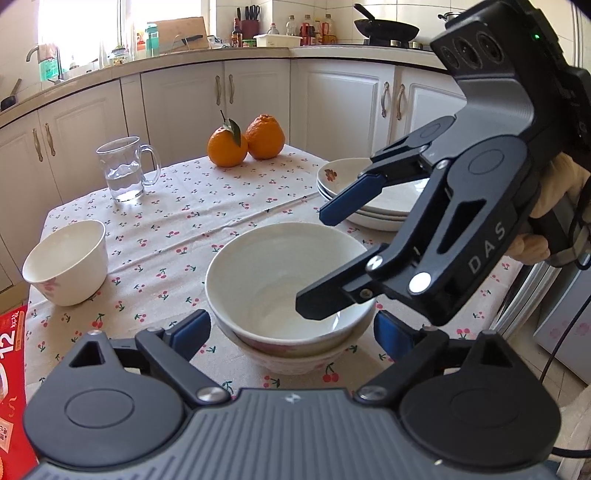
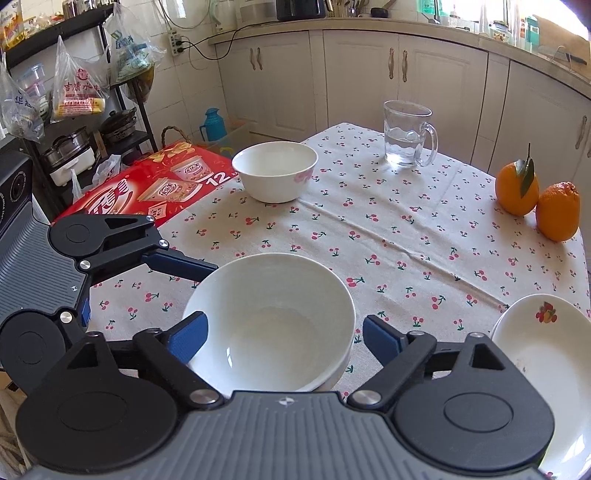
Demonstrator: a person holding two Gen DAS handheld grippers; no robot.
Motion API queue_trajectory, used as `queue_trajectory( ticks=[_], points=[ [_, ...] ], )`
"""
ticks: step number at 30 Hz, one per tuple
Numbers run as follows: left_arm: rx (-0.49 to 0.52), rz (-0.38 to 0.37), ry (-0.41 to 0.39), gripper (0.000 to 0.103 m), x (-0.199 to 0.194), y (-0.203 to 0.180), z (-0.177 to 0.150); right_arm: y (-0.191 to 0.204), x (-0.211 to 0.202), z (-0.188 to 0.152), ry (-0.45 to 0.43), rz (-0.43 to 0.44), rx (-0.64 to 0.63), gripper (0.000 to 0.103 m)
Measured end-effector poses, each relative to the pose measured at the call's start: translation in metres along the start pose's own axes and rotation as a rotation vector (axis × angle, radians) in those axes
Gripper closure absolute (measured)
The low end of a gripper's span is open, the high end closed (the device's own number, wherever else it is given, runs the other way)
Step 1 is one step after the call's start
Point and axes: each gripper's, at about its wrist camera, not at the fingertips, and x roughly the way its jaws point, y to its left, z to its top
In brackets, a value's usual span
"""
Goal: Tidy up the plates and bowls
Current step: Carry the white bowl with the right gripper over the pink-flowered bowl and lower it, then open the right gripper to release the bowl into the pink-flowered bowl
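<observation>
Kitchen interior, daylight illumination.
White panelled cabinets (image 1: 255, 88) run below a pale countertop (image 1: 207, 55); white wall tiles (image 2: 192, 85) behind. A bright window (image 1: 81, 26) is at left. Black metal shelving (image 2: 122, 92) stands against the wall. Floor: light tile (image 1: 554, 354).

1. The cloth (image 2: 388, 229) is cream with little red cherries.
2. The bowls (image 1: 284, 280) are white with pink flowers outside.
3. The plates (image 2: 550, 343) are white with a fruit picture.
4. The oranges (image 1: 245, 142) are orange with a green leaf.
5. The box (image 2: 147, 188) is red.
</observation>
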Motion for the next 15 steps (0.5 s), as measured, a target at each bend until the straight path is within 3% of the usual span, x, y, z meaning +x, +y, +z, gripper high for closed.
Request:
queue_trajectory(
  ticks=[5, 15],
  points=[
    [0.006, 0.005, 0.000, 0.007, -0.011, -0.001, -0.005, 0.005, -0.009, -0.005, -0.021, -0.014, -0.005, 0.000],
    [0.005, 0.067, -0.024, 0.007, -0.037, 0.012, -0.014, 0.020, -0.019, -0.002, -0.046, -0.053, -0.013, 0.000]
  ],
)
